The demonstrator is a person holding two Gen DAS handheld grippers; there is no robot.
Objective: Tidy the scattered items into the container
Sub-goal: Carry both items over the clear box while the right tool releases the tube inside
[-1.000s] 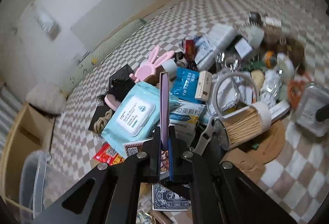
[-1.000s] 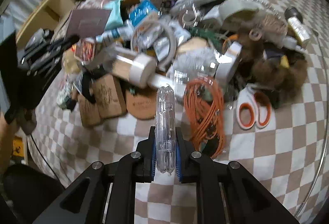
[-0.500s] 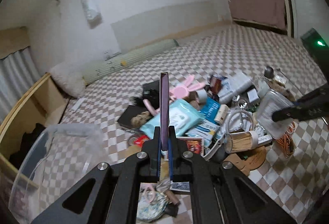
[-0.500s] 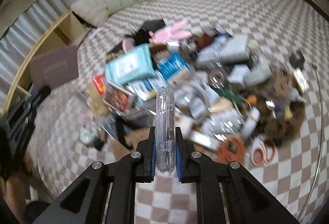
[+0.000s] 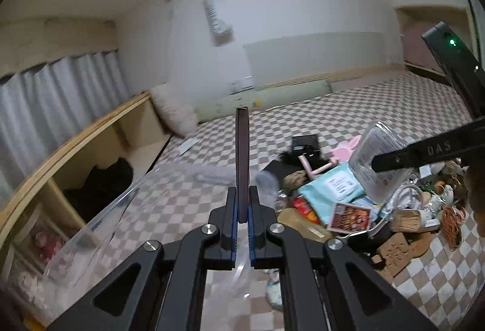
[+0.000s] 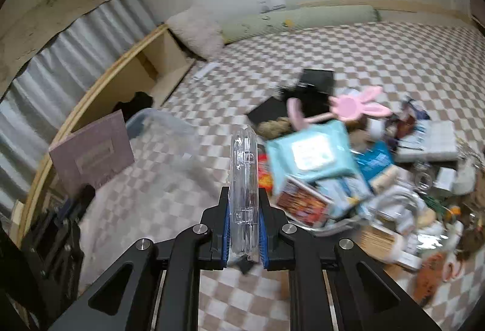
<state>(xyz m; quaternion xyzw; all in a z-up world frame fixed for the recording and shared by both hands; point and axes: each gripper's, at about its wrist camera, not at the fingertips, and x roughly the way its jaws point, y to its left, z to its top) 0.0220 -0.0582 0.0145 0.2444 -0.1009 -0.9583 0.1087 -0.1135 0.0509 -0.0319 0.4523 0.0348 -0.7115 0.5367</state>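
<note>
**Both grippers loaded, carrying to the bin**

Left gripper (image 5: 242, 220): my fingers are clamped tight on a thin mauve board (image 5: 242, 161), edge-on to my camera, standing upright out of the pads. The right camera shows its flat face, a plain purplish-brown panel.

Right gripper (image 6: 244, 235): fingers closed narrow on a clear plastic case (image 6: 244, 179), also edge-on. From the left camera it reads as a flat transparent box with a printed label, pinched at one edge.

Just past my left fingertips: the clear plastic storage bin (image 5: 100, 215), near rim below and to the left. In the right view it sits beyond the mauve board, blue-tinted rim visible. I can't tell if anything's in it, as the walls are see-through and blurred.

Right of that, the pile on the checkered mat (image 6: 394, 58): teal wet-wipes pack (image 6: 312, 152), playing-card box (image 6: 303, 203), pink bunny-ear mirror (image 6: 357, 108), toothpick jar (image 5: 406, 217), orange cord (image 5: 451, 224), plenty more. Far back: green bolster (image 6: 303, 17), fluffy pillow (image 6: 197, 30), wooden shelf along the wall.

Step, as I read it: transport, both items clear of the pile, neither over the bin yet.

Next move needs: bring each gripper over the bin opening, tip the flat pieces so they go in face-down rather than on edge, release one at a time so my arms don't collide. Most of the pile remains.
</note>
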